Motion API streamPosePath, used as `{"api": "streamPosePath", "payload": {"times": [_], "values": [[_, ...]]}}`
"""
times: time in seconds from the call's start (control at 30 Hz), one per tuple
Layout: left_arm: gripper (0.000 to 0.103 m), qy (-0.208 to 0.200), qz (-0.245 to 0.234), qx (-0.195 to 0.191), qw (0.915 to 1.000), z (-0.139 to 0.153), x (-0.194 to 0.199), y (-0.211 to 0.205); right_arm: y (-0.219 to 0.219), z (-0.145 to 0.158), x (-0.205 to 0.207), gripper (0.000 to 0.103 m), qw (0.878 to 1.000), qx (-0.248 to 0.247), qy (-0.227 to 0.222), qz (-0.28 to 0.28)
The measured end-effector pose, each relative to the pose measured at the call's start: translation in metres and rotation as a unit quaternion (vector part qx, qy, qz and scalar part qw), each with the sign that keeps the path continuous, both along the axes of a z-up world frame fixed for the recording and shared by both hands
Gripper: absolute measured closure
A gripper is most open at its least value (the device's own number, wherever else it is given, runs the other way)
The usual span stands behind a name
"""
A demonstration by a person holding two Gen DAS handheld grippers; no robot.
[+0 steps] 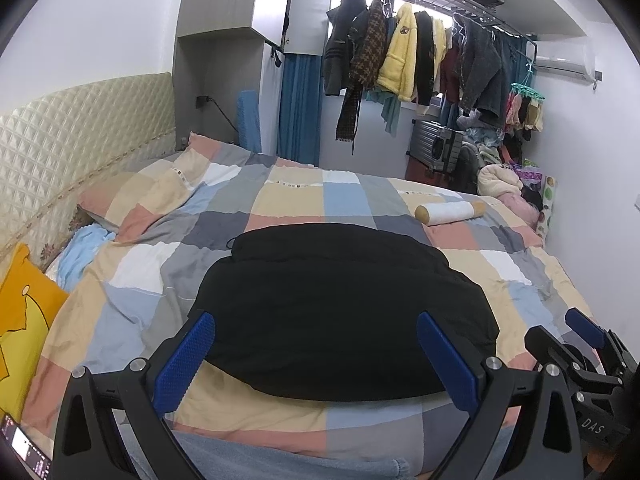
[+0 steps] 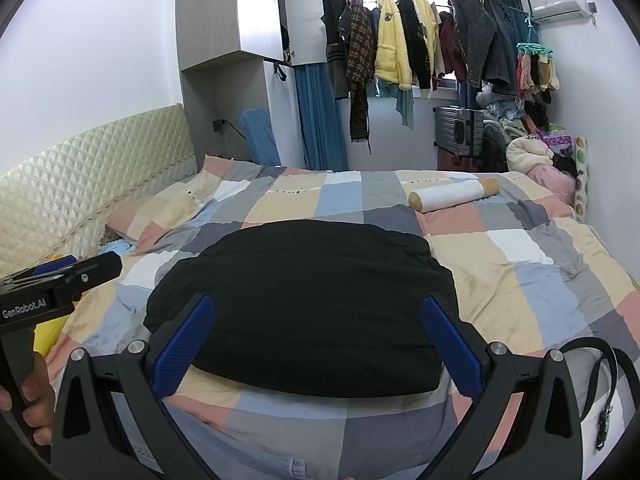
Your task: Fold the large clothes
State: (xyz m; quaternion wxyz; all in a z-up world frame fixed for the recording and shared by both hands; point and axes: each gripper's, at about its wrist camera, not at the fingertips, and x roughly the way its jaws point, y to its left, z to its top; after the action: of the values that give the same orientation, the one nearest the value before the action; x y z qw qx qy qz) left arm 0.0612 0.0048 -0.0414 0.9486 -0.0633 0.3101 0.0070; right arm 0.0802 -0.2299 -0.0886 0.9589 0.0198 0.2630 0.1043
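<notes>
1. Looking along the left gripper (image 1: pixel 316 354) in the left wrist view, its two blue-padded fingers (image 1: pixel 184 356) stand wide apart and hold nothing. Between and just beyond them lies the black garment (image 1: pixel 340 312), folded into a thick rounded bundle on the checked bedspread (image 1: pixel 280 200), toward the near edge of the bed. A white bolster (image 1: pixel 448 212) rests farther off to the right, well apart from the garment. A yellow cushion (image 1: pixel 24 320) sits at the left edge, below the quilted headboard (image 1: pixel 80 140). Clothes hang from a rack (image 1: pixel 420 52) by the far wall. The right gripper (image 1: pixel 584 340) shows at the lower right, but I cannot tell its spread from here.

2. In the right wrist view, the right gripper (image 2: pixel 318 344) is likewise spread wide and empty, framing the near edge of the black garment (image 2: pixel 304 300). The left gripper (image 2: pixel 76 272) juts in from the left, held by a hand (image 2: pixel 34 392). A black strap (image 2: pixel 600 368) lies on the bedspread at the near right.
</notes>
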Motion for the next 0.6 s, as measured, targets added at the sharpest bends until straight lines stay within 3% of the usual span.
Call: {"api": "streamPosePath", "payload": {"times": [0.6], "values": [[0.001, -0.007, 0.010, -0.009, 0.9999, 0.0031, -0.0021, -0.0005, 0.0055, -0.0006, 0.0009, 0.000, 1.000, -0.006, 0.002, -0.003]]}}
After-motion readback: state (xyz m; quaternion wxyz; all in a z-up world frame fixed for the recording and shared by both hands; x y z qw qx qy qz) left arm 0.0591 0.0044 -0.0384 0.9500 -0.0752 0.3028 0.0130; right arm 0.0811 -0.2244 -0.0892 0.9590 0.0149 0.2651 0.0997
